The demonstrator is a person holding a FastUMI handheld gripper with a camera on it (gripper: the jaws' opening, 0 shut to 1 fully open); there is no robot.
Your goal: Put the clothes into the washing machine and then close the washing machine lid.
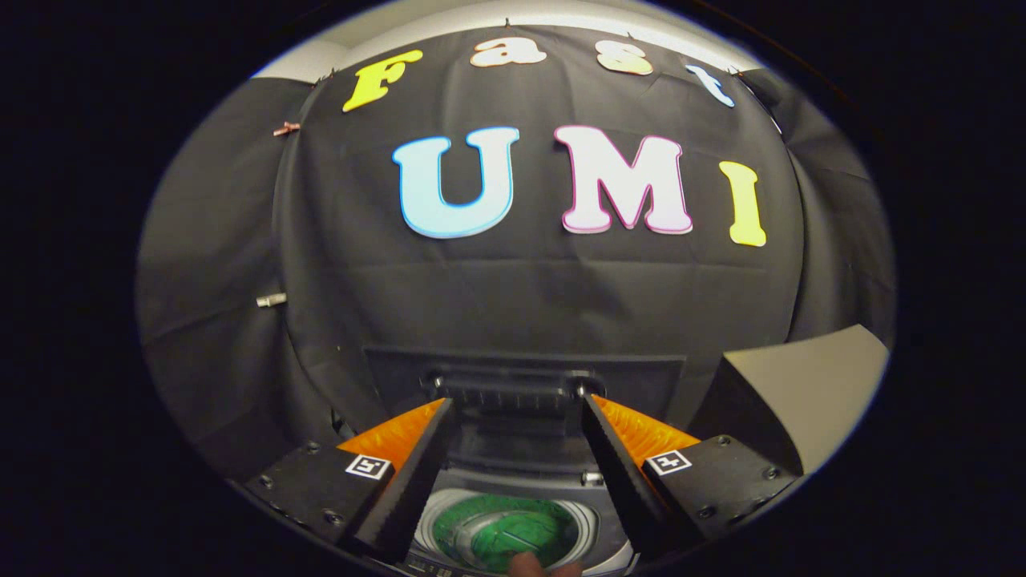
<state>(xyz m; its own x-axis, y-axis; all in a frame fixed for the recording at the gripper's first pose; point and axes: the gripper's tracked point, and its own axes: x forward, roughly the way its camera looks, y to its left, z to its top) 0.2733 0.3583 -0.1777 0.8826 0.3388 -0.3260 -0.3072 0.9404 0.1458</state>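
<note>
Gripper fingers stand spread apart, grasping nothing, above the washing machine; green clothes lie inside its drum, seen between the fingers, and the dark lid stands raised just beyond the fingertips

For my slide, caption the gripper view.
Open gripper above washing machine, green clothes in drum, lid raised.

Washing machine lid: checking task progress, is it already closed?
No. The lid stands raised behind the open drum, where green clothes lie, seen between the open tool fingers.
</note>
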